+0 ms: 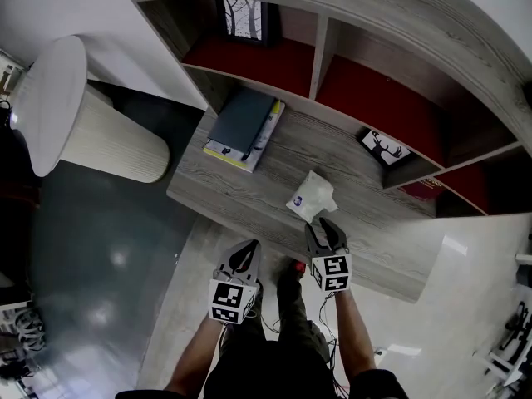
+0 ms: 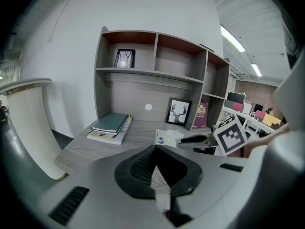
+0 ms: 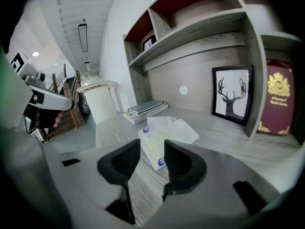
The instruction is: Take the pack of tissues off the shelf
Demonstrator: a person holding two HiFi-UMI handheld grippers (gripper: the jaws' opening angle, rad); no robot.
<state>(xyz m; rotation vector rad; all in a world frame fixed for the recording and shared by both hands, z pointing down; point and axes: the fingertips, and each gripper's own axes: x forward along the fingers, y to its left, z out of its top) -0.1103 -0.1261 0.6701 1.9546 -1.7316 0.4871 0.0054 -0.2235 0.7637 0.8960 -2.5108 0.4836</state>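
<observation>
Now tissues [image 1: 312, 198] lie on tabletop [image 1: 241, 199], right claw [image 3: 151, 147] apart round near end.
Left claw [image 2: 155, 149] seems shut. Risk: soft pack slips/squashes if pinched at corner only.

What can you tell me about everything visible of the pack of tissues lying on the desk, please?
The pack of tissues is a small, soft, white packet, seemingly plastic-wrapped, with a faint pale pattern and round blue logos. A crumpled white sheet puffs out of its top. It lies flat on the grey wood-grain desk, below the shelf compartments and apart from the books and the deer picture. Its near end sits between the open jaws of the right gripper, whose pads do not appear to press on it.
</observation>
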